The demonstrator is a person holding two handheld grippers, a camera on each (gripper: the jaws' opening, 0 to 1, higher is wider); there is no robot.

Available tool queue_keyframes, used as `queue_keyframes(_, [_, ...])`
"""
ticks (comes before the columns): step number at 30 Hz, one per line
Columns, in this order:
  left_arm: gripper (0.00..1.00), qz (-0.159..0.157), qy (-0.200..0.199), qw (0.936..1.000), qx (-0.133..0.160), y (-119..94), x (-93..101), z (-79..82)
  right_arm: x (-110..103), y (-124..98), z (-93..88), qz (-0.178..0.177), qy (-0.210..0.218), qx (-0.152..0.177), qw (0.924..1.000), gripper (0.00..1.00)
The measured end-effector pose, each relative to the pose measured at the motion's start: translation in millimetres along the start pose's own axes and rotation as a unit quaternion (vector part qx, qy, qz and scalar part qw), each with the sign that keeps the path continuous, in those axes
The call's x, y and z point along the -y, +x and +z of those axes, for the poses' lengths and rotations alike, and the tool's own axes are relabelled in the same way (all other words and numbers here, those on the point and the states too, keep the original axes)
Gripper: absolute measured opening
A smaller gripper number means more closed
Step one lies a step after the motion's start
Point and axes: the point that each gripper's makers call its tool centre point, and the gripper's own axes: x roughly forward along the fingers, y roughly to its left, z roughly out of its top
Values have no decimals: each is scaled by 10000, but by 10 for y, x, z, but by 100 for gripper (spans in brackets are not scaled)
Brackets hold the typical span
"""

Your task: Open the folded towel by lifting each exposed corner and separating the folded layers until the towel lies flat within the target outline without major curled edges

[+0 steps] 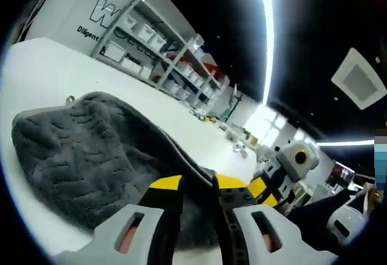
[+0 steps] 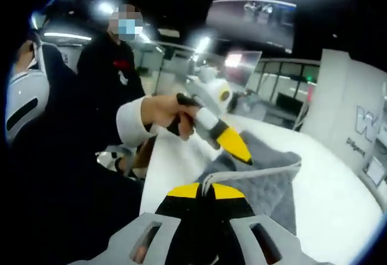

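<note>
The dark grey towel (image 1: pixel 78 156) lies bunched on the white table (image 1: pixel 36 77), its hemmed edge running down to my left gripper (image 1: pixel 198 183). The yellow-tipped jaws stand close together with the towel's edge between them. In the right gripper view the towel (image 2: pixel 269 186) hangs lifted, its light hem caught in my right gripper (image 2: pixel 205 190), which is shut on it. The left gripper (image 2: pixel 240 151), held by a hand (image 2: pixel 160 112), meets the same towel just above and to the left. The right gripper's yellow-and-black tip (image 1: pixel 261 187) shows beside the left jaws.
Shelving with white bins (image 1: pixel 151 41) stands beyond the table's far side. A person in dark clothes (image 2: pixel 112 71) is close on the left of the right gripper view. Bare white tabletop (image 2: pixel 326 198) lies to the right of the towel.
</note>
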Motion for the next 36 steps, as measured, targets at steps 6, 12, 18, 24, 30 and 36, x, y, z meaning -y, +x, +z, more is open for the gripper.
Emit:
queue_keyframes(6, [18, -57, -111, 9999, 17, -2, 18, -1, -84, 69, -16, 50, -136, -92, 9999, 2])
queue_keyframes(12, [19, -132, -120, 9998, -9, 17, 34, -33, -149, 137, -32, 114, -242, -161, 9995, 2])
queue_keyframes(18, [22, -123, -105, 9999, -61, 44, 25, -69, -183, 177, -36, 131, -353, -209, 9991, 3])
queue_keyframes(24, [23, -154, -91, 9998, -85, 54, 28, -88, -224, 200, -57, 153, -498, -273, 9983, 3])
queue_keyframes(30, [24, -45, -42, 9998, -163, 62, -10, -132, -255, 201, -33, 185, -563, -258, 9979, 3])
queue_keyframes(36, [24, -95, -106, 9997, -185, 80, 4, -155, -292, 212, -23, 202, -631, -262, 9975, 3])
